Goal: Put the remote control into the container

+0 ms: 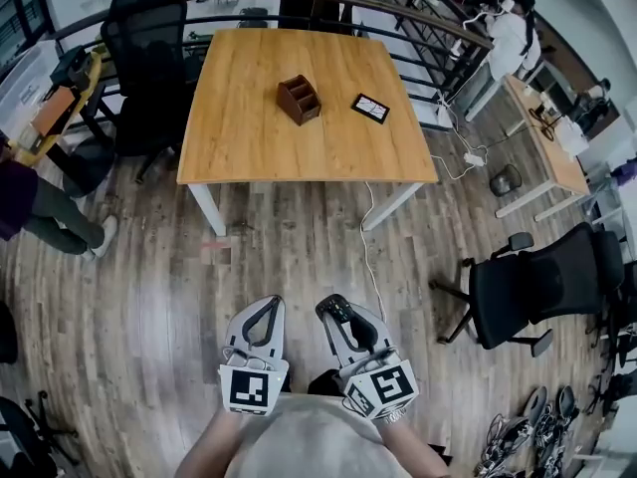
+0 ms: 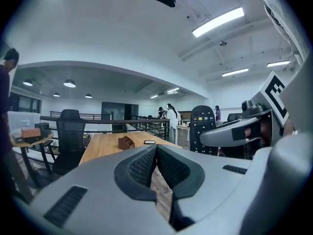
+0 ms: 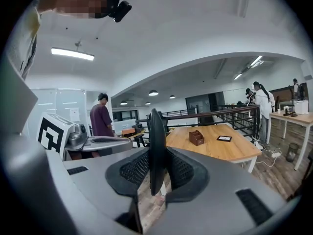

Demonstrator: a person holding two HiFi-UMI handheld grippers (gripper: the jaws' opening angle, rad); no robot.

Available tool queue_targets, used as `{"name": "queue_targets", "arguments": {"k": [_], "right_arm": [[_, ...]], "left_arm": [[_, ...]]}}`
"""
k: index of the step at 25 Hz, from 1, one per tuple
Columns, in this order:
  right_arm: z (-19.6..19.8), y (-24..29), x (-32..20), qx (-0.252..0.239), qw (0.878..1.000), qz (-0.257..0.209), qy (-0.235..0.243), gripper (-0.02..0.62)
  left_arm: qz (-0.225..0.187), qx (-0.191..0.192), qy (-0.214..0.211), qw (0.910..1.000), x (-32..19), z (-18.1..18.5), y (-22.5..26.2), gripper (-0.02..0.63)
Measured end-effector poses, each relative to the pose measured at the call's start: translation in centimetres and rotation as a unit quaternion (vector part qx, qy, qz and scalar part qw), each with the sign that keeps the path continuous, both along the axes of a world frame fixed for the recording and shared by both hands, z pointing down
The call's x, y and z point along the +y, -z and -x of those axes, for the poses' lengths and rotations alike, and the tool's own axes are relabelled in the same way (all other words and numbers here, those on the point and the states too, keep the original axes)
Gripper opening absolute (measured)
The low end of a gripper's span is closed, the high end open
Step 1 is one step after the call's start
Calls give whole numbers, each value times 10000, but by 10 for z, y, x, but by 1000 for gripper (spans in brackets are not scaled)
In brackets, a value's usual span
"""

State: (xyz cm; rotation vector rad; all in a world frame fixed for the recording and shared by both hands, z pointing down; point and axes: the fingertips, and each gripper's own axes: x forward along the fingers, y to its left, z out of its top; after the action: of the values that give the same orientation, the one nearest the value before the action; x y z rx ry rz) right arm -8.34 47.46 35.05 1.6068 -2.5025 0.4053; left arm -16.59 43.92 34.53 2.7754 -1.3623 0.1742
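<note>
A brown wooden container point(image 1: 299, 99) with compartments stands on the wooden table point(image 1: 239, 118), far ahead of me; it also shows small as the container point(image 2: 126, 142) and the container point(image 3: 196, 137). The black remote control point(image 3: 156, 146) sits edge-on between the pads of my right gripper point(image 3: 157, 155), which is shut on it. In the left gripper view the remote point(image 2: 203, 129) shows its buttons, standing upright. My left gripper point(image 2: 156, 150) is shut with nothing in it. In the head view both the left gripper point(image 1: 263, 314) and the right gripper point(image 1: 336, 314) are held close to my body over the floor.
A flat black item point(image 1: 370, 108) lies on the table right of the container. Black office chairs stand at the table's back left point(image 1: 149, 38) and on the floor to the right point(image 1: 537, 287). A person point(image 3: 101, 119) stands at the left; a railing runs behind the table.
</note>
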Motion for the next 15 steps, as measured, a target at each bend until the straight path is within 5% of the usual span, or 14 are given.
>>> {"name": "queue_targets", "arguments": {"k": [15], "right_arm": [[-11,-28,-87,-241,9992,256,-174,104]], "left_arm": [[180,-253,-176,9994,-86,-12,-23,12]]}}
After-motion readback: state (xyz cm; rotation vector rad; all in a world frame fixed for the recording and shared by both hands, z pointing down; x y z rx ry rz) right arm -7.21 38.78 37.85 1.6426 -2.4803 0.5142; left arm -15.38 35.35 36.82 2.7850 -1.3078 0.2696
